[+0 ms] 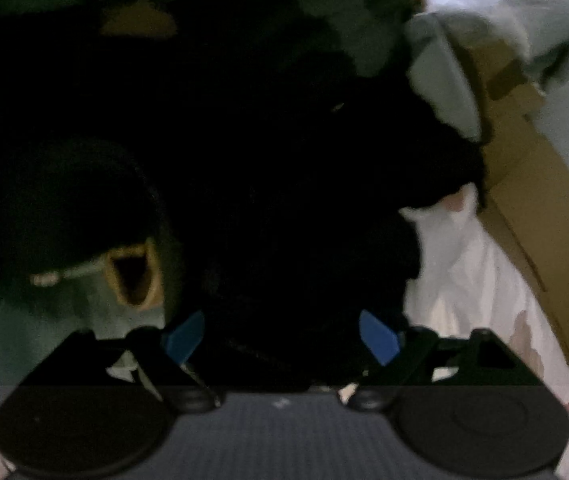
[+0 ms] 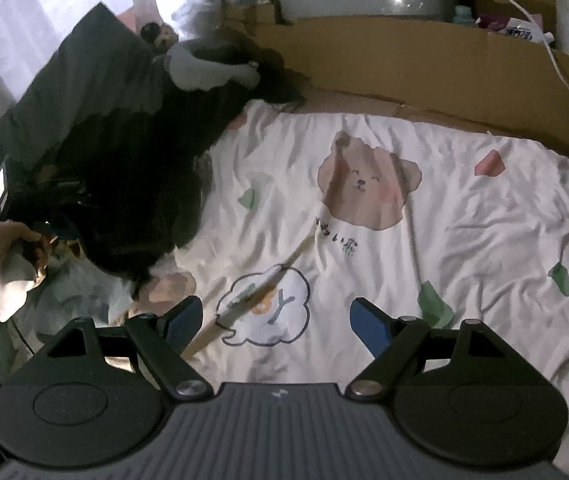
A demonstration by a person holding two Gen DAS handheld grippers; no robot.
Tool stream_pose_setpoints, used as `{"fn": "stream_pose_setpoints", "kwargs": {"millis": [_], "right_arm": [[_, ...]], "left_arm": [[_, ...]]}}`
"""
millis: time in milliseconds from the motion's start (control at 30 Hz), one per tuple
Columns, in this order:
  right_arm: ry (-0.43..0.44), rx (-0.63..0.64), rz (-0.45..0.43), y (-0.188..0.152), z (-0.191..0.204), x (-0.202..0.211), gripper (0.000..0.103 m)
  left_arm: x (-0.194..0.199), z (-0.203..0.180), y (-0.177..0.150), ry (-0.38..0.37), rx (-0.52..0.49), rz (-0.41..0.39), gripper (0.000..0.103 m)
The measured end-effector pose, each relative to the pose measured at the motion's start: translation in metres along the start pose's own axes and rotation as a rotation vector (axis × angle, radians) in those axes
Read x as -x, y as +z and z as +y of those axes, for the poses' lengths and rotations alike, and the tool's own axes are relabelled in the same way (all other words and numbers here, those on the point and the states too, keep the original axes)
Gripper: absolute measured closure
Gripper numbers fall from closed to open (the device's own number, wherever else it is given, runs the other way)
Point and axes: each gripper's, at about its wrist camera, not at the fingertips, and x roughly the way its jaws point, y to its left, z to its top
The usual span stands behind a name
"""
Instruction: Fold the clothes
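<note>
A black garment lies crumpled on the bed and fills most of the left wrist view. My left gripper is open, its blue fingertips wide apart right over the dark cloth, with nothing clearly clamped. The same black garment shows at the left of the right wrist view, bunched beside the white bear-print sheet. My right gripper is open and empty above the sheet, to the right of the garment. A thin wooden stick lies on the sheet between its fingers.
A dark green pillow and a grey garment lie at the back left. A cardboard sheet stands along the far side of the bed, also in the left wrist view. A bare hand holds the left gripper.
</note>
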Motion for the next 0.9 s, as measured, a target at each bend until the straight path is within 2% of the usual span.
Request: {"fn": "stream_pose_setpoints", "kwargs": {"millis": [100, 200, 333, 467, 567, 667, 733, 800, 867, 900], "right_arm": [[-0.002, 0.004, 0.026, -0.005, 0.004, -0.009, 0.017], [0.003, -0.003, 0.045, -0.008, 0.006, -0.017, 0.017], [-0.001, 0.002, 0.057, -0.009, 0.010, -0.024, 0.017], [0.005, -0.015, 0.072, -0.011, 0.009, -0.026, 0.017], [-0.004, -0.039, 0.084, -0.011, 0.004, -0.030, 0.017], [-0.012, -0.057, 0.098, -0.013, 0.000, -0.035, 0.017], [-0.015, -0.066, 0.111, -0.014, -0.001, -0.039, 0.017], [-0.017, -0.064, 0.122, -0.016, 0.000, -0.042, 0.017], [-0.019, -0.060, 0.130, -0.017, 0.001, -0.044, 0.017], [-0.018, -0.059, 0.133, -0.017, 0.002, -0.045, 0.017]], "left_arm": [[-0.013, 0.012, -0.008, 0.033, 0.032, 0.015, 0.016], [-0.024, 0.018, -0.018, 0.022, 0.062, 0.008, 0.016], [-0.042, 0.024, -0.029, 0.018, 0.073, 0.052, 0.016], [-0.062, 0.037, -0.036, 0.046, 0.133, 0.099, 0.018], [-0.072, 0.046, -0.036, 0.061, 0.151, 0.088, 0.018], [-0.078, 0.050, -0.032, 0.014, 0.172, 0.080, 0.018], [-0.081, 0.053, -0.030, -0.018, 0.184, 0.074, 0.027], [-0.081, 0.052, -0.026, -0.047, 0.176, 0.058, 0.063], [-0.082, 0.051, -0.022, -0.065, 0.170, 0.041, 0.080], [-0.083, 0.050, -0.020, -0.076, 0.169, 0.033, 0.084]]}}
